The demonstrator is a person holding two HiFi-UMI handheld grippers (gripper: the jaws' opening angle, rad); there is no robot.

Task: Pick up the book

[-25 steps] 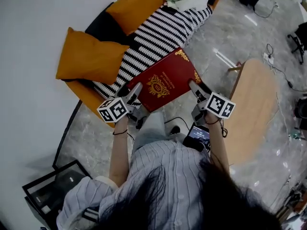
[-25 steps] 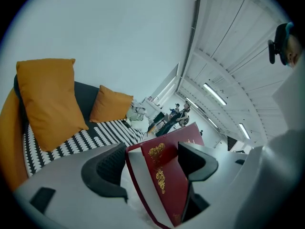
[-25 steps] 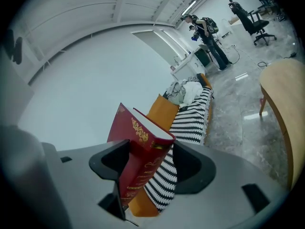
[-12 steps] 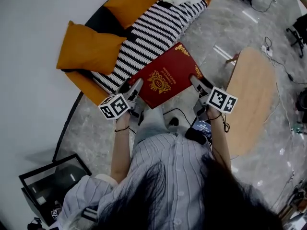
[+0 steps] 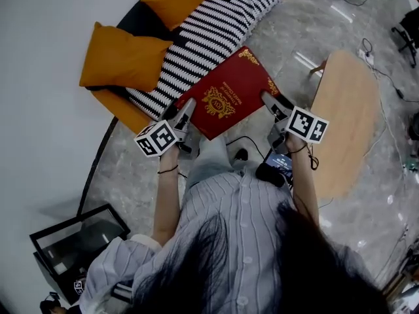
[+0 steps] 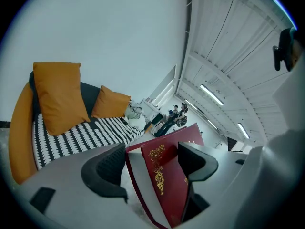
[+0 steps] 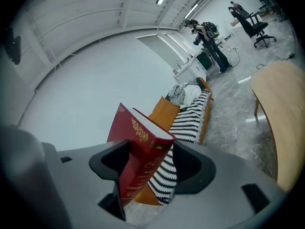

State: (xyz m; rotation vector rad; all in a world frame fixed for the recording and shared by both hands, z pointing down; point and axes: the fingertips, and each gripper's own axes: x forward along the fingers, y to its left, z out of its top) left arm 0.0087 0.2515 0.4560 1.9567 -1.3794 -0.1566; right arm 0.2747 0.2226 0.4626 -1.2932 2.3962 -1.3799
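Note:
A dark red hardback book (image 5: 229, 91) with gold ornament is held in the air in front of the person, over the edge of the sofa. My left gripper (image 5: 182, 118) is shut on the book's near left corner, and my right gripper (image 5: 272, 103) is shut on its near right edge. In the left gripper view the book (image 6: 167, 175) stands between the two dark pads, page block toward the left pad. The right gripper view shows the book's spine (image 7: 140, 159) clamped between that gripper's jaws.
A curved orange sofa (image 5: 108, 106) carries a striped black-and-white cushion (image 5: 209, 34), an orange pillow (image 5: 121, 61) and crumpled clothes at its far end. A light wooden table (image 5: 347, 120) stands to the right. A dark glass-topped box (image 5: 75, 244) sits on the floor lower left. Cables lie on the marble floor.
Both grippers and the book have risen and moved slightly away from the body; the hold on the book is unchanged.

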